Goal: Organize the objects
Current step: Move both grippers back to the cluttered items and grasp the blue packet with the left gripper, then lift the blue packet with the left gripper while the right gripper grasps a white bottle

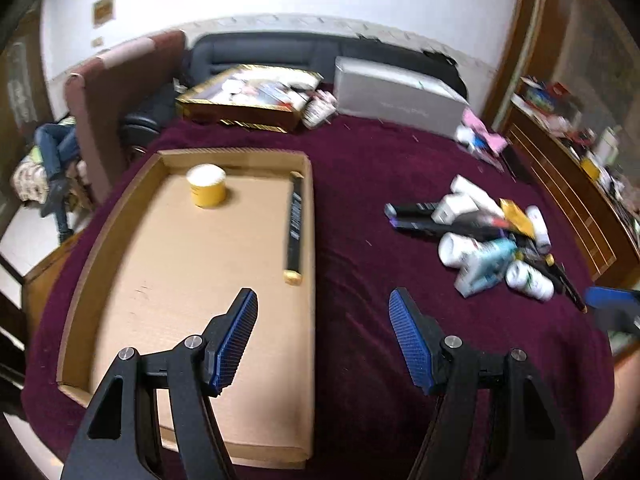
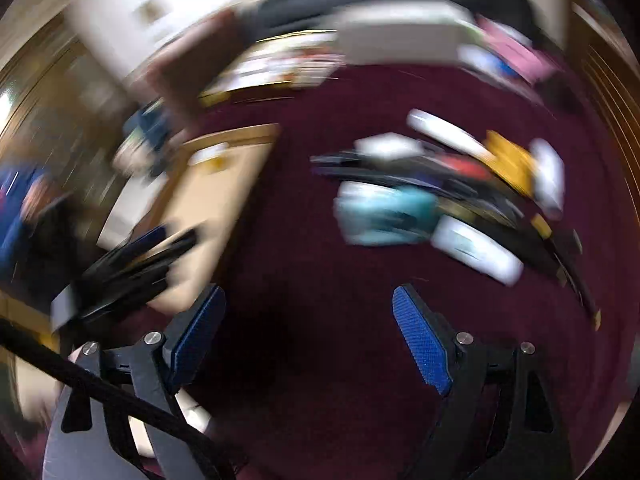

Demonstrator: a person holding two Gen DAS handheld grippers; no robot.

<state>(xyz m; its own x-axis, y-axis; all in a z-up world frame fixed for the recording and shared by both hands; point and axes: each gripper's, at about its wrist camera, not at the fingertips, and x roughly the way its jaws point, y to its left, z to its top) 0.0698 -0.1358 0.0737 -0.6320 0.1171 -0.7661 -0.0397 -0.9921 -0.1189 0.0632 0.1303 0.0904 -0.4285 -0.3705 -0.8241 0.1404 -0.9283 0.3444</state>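
With both sets of tongs spread and empty, the next pick is best made from the pile of bottles and tubes (image 1: 496, 240) lying right of the cardboard tray (image 1: 308, 216) on the maroon-covered surface (image 1: 352, 184). An item at the pile's near edge should be taken, so that the others are not dragged along. The left tongs (image 1: 324, 340) hang over the tray's right wall; the right tongs (image 2: 308, 340), seen through heavy blur, appear aimed at the pile. Inside the tray, a yellow jar (image 1: 207, 186) stands at the far end and a black tube (image 1: 294, 228) lies along the right wall.
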